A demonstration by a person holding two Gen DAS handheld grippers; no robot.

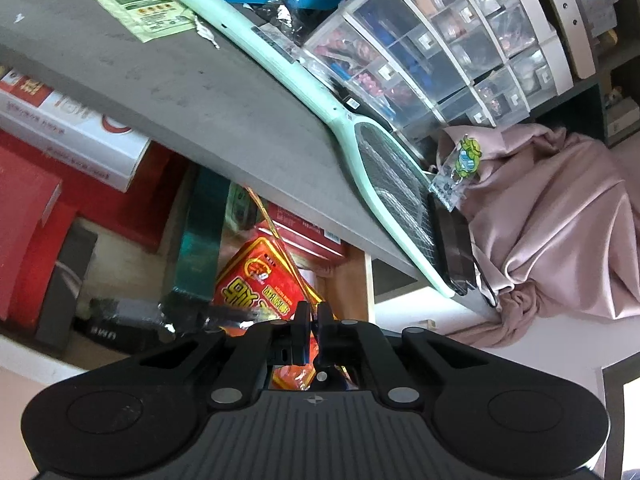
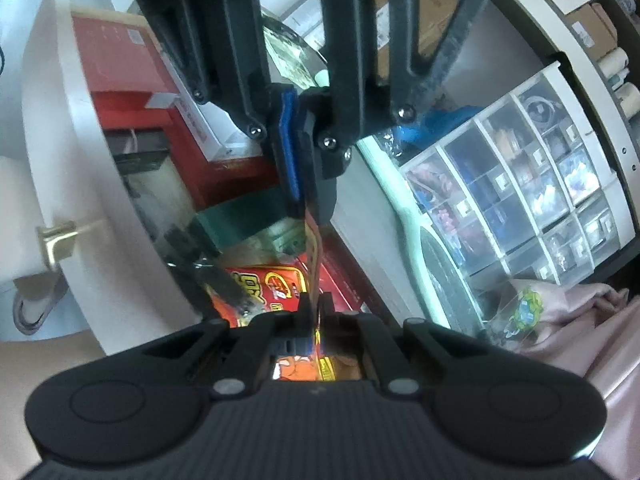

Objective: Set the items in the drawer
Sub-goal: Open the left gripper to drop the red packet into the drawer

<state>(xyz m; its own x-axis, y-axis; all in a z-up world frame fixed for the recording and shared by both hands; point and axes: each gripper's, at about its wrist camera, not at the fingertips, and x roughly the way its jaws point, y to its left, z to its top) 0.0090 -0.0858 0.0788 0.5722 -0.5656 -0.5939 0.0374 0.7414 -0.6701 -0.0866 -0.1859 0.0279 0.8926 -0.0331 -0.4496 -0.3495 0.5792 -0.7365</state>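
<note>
1. The left gripper [image 1: 313,310] hangs over the open drawer [image 1: 352,276], fingers narrowed onto the thin edge of an orange-red snack packet [image 1: 256,284].
2. The right gripper [image 2: 315,302] pinches the same packet's edge from the near side.
3. The packet stands tilted inside the drawer, among red boxes [image 1: 32,216] on the left.
4. On the grey desktop [image 1: 160,80] above lies a mint green electric swatter [image 1: 340,120], beside a clear organiser [image 1: 440,40].

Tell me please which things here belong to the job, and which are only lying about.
Job: orange packet, pinched by left hand-held gripper and right hand-held gripper; open drawer.
Lying about: green swatter, parts organizer, pink cloth, green leaflet.
</note>
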